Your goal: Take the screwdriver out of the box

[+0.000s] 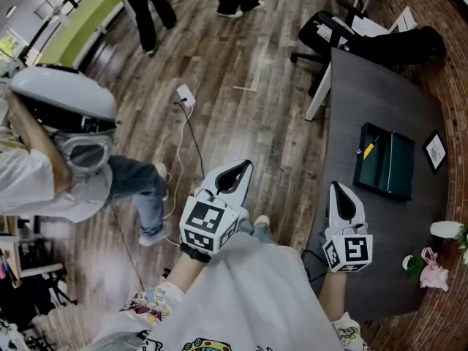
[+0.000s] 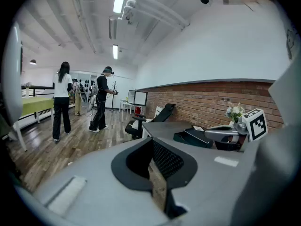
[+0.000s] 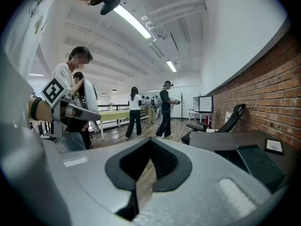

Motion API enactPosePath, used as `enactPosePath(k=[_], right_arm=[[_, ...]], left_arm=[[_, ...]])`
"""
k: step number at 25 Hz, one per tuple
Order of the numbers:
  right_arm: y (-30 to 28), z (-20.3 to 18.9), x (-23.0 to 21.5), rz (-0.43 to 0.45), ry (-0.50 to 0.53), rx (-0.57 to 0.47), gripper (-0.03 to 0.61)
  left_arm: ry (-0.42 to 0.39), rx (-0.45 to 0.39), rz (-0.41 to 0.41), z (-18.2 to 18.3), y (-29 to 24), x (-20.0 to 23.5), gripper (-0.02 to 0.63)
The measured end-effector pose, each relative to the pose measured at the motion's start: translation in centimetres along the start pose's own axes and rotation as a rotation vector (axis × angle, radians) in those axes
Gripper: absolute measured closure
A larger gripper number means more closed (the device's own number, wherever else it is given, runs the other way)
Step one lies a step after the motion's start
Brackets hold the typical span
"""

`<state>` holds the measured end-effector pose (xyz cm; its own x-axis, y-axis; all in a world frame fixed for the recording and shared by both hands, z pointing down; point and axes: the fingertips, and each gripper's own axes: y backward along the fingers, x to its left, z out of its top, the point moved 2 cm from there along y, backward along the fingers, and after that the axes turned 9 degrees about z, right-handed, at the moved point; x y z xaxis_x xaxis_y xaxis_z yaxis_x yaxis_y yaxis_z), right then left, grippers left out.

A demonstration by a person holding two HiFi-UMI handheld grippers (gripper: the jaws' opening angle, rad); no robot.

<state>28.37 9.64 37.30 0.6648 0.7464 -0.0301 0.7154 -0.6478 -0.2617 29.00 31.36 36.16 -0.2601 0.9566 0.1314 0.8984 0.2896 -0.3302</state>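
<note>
A dark green box (image 1: 385,161) lies open on the dark table (image 1: 365,108) at the right of the head view. A yellow-handled screwdriver (image 1: 368,150) rests at the box's left side. My right gripper (image 1: 337,187) is shut and empty, over the table's near left edge, short of the box. My left gripper (image 1: 242,167) hangs over the wooden floor to the left of the table, its jaws together with nothing between them. The right gripper view shows the box (image 3: 257,162) low at the right. In the left gripper view the box (image 2: 196,137) lies just beyond the right gripper (image 2: 208,132).
A person with a white headset (image 1: 62,97) crouches at the left. A power adapter and cable (image 1: 184,95) lie on the floor. An office chair (image 1: 322,35) stands at the table's far end. A picture frame (image 1: 435,152), white flowers (image 1: 447,229) and a pink toy (image 1: 435,269) line the table's right edge.
</note>
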Motion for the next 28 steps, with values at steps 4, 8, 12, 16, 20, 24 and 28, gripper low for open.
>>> enactPosePath(k=[4, 8, 12, 16, 20, 24, 28], right_arm=[[0.3, 0.3, -0.3, -0.014, -0.019, -0.027, 0.578], [0.4, 0.5, -0.5, -0.021, -0.024, -0.036, 0.577], [0.1, 0.3, -0.7, -0.017, -0.038, -0.037, 0.577], [-0.9, 0.3, -0.6, 0.009, -0.059, -0.031, 0.544], [-2.7, 0.9, -1.4, 0.018, -0.054, -0.028, 0.526], [-4.8, 1.4, -3.4, 0.000, -0.058, -0.026, 0.507], [-8.0, 2.4, -5.6, -0.037, -0.059, -0.024, 0.494]], left_arm=[[-0.005, 0.001, 0.020, 0.0, 0.0, 0.5, 0.600], [-0.005, -0.007, 0.041, 0.3, 0.0, 1.2, 0.600], [-0.008, -0.016, 0.053, 0.6, -0.3, 1.6, 0.601], [-0.011, -0.021, 0.048, 1.2, -1.2, 1.7, 0.607], [-0.004, -0.029, 0.027, 2.0, -3.6, 2.2, 0.590], [-0.003, -0.034, -0.011, 2.9, -7.3, 3.0, 0.571], [-0.005, -0.041, -0.045, 4.6, -11.7, 5.1, 0.561]])
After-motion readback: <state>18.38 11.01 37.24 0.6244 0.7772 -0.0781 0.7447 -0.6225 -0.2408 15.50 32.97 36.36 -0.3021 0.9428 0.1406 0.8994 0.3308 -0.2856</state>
